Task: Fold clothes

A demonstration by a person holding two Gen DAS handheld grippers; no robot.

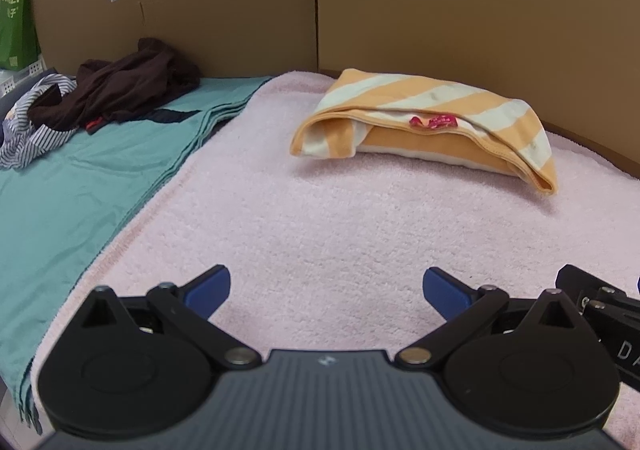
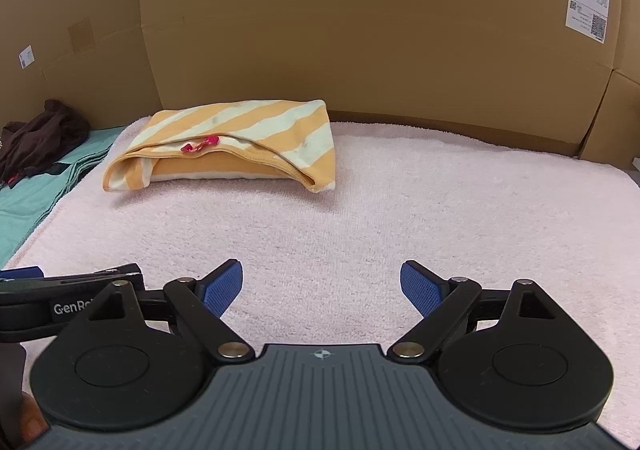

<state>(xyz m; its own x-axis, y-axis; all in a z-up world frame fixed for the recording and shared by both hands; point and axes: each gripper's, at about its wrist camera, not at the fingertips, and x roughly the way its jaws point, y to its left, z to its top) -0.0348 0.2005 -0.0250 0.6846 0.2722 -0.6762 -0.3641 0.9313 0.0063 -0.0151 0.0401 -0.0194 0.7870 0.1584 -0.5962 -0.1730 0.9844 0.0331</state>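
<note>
Grippers both hang spread wide and empty over the pink towel (image 1: 320,218) — left gripper (image 1: 326,288), right gripper (image 2: 321,284). Striped garment (image 1: 432,118) lies folded on the towel at 1 o'clock in the left view, 11 o'clock in the right, near the cardboard wall (image 2: 360,30). Dark clothes (image 1: 128,86) sit heaped at 10 o'clock on a teal cloth (image 1: 80,186).

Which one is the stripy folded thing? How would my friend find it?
Find the big pink towel in front of the cardboard wall. The folded garment lies at its far end: orange and cream stripes, a small pink bow, unlike the dark brown clothes heaped on the green cloth.
</note>
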